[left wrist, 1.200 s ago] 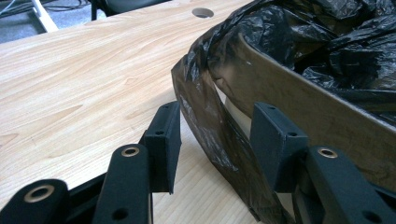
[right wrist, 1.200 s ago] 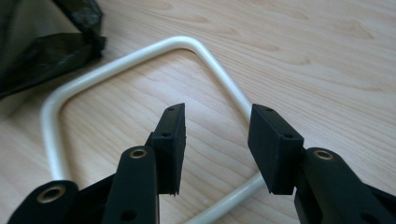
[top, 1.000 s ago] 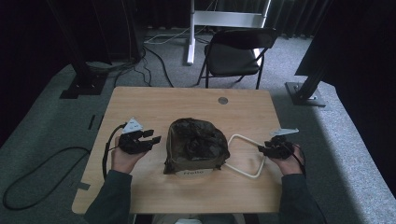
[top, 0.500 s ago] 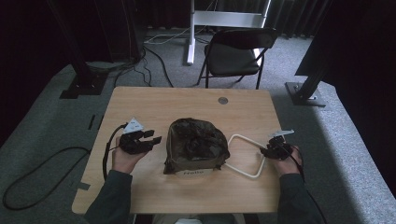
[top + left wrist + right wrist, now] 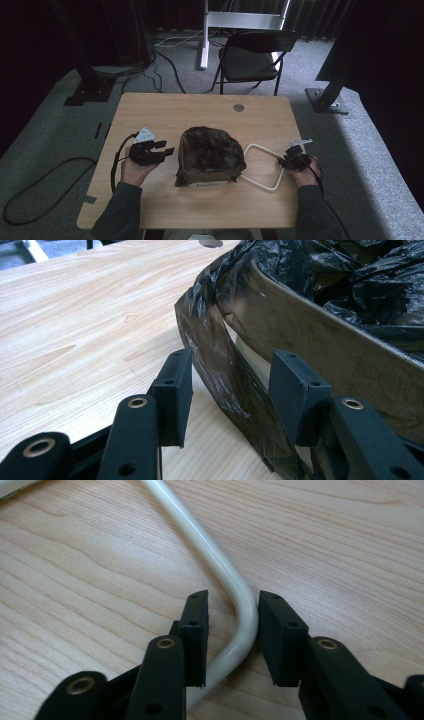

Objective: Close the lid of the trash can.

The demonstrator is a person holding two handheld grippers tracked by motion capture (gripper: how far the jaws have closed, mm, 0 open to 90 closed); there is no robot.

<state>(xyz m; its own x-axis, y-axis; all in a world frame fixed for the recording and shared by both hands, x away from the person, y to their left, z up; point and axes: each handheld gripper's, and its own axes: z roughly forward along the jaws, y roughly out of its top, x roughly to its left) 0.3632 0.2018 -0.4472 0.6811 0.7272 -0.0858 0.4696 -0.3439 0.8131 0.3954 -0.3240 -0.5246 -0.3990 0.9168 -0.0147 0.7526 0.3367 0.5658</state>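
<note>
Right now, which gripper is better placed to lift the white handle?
Right. The right gripper already straddles the bend of the white handle, its jaws just closing; the left gripper is at the bag's edge.

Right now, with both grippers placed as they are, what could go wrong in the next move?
The right gripper, whose jaws have just been closing, straddles the white handle at its bend; a grip on that curve could slip along the smooth tube. The left gripper stands open around a loose fold of the black bag liner; closing there may catch only thin plastic, which could tear or pull out of the bin.
</note>
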